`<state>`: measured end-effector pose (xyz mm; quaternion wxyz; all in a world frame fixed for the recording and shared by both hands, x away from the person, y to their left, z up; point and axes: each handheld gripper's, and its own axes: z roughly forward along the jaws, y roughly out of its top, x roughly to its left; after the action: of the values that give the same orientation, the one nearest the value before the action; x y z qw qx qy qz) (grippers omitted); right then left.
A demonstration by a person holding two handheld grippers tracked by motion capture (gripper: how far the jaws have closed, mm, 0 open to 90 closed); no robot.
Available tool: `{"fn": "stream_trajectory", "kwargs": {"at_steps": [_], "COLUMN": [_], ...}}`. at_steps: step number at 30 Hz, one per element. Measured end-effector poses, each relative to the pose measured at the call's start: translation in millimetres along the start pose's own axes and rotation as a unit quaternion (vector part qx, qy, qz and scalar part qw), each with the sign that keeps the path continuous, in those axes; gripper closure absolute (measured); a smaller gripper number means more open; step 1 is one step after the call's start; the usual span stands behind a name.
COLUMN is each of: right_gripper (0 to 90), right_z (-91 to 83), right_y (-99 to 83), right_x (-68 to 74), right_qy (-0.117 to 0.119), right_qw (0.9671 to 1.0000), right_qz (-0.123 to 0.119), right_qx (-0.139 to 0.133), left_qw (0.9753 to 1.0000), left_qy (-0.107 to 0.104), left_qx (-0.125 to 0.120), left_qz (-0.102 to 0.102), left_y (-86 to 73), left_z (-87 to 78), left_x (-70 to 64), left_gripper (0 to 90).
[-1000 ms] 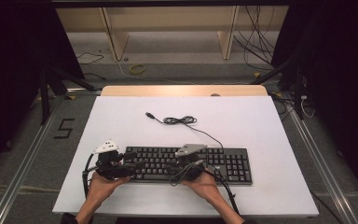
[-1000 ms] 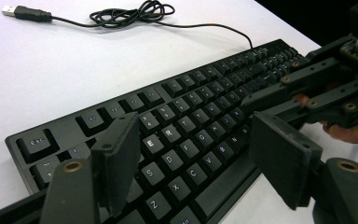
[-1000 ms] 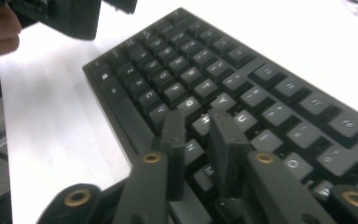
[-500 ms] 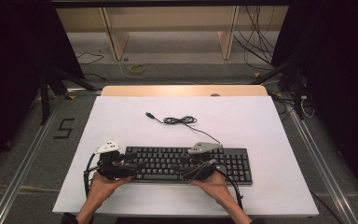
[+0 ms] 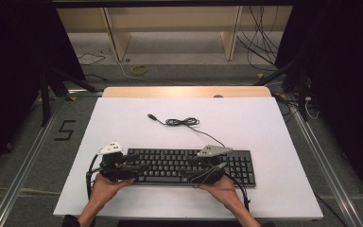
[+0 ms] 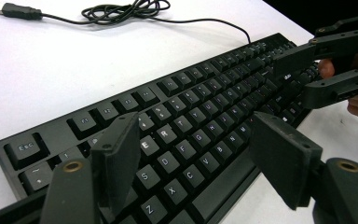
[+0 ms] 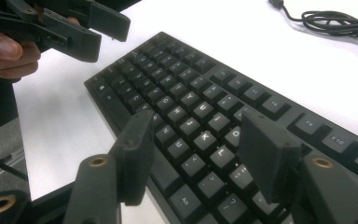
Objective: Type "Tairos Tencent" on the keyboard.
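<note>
We are at the near edge of the white bench (image 5: 264,127), and both hands are down at the black keyboard (image 5: 189,166), which lies flat and square to us, close to the front edge.

Our left tool (image 5: 125,171) sits over the keyboard's left end — in the left gripper view (image 6: 200,158) its two black jaws stand well apart, one above the number row near the E key, the other off the front edge near the space bar. Nothing is between them; they hover over the letter keys and we cannot tell whether either pad is touching a key.

Our right tool (image 5: 208,174) is over the right-hand half of the letter block. In the right gripper view (image 7: 200,149) the jaws are spread wide too, straddling the K and L keys, with nothing gripped. The keys between the pads are in plain sight.

Each gripper view catches the other tool farther along the keyboard, held by a hand with its jaws parted.

The keyboard's cable (image 5: 208,136) runs from its back edge up the bench to a loose coil (image 5: 182,122) in the middle, well apart from the tools, and ends in a USB plug (image 5: 151,116) lying free on the bench — that plug shows again at the top left of the left gripper view (image 6: 16,10).

Beyond the bench's far edge we see a wooden shelf frame (image 5: 170,28) and stray cables on the floor (image 5: 264,52).
</note>
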<state>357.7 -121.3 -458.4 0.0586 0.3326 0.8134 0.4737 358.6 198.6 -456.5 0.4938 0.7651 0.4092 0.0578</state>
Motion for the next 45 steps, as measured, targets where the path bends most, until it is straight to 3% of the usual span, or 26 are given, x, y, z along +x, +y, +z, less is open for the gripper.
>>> {"fn": "stream_trajectory", "kwargs": {"at_steps": [15, 23, 30, 40, 45], "right_gripper": [40.1, 39.2, 38.3, 36.2, 35.1], "right_z": [-17.7, -22.8, -26.0, -30.4, -32.3], "right_y": [-8.8, -12.4, -14.5, -16.2, -17.3], "right_x": [-3.0, -3.4, -2.7, -0.9, -0.4], "right_qy": [-0.014, -0.015, -0.016, -0.019, -0.018], "right_qw": [0.9996, 0.9995, 0.9994, 0.9993, 0.9992], "right_qz": [0.002, 0.004, 0.003, 0.001, 0.001], "right_qx": [-0.023, -0.026, -0.029, -0.033, -0.035], "left_qw": [0.9998, 0.9992, 0.9981, 0.9954, 0.995], "left_qy": [-0.001, -0.009, -0.007, 0.003, 0.009], "left_qx": [0.02, 0.038, 0.061, 0.089, 0.094], "left_qz": [0.005, 0.0, 0.004, 0.035, 0.032], "left_y": [8.1, 11.9, 14.6, 19.8, 18.8], "left_z": [16.1, 26.7, 38.4, 54.7, 56.8], "left_x": [-1.9, -2.2, -1.9, -6.8, -3.8], "left_gripper": [34.5, 41.0, 53.2, 76.1, 84.3]}}
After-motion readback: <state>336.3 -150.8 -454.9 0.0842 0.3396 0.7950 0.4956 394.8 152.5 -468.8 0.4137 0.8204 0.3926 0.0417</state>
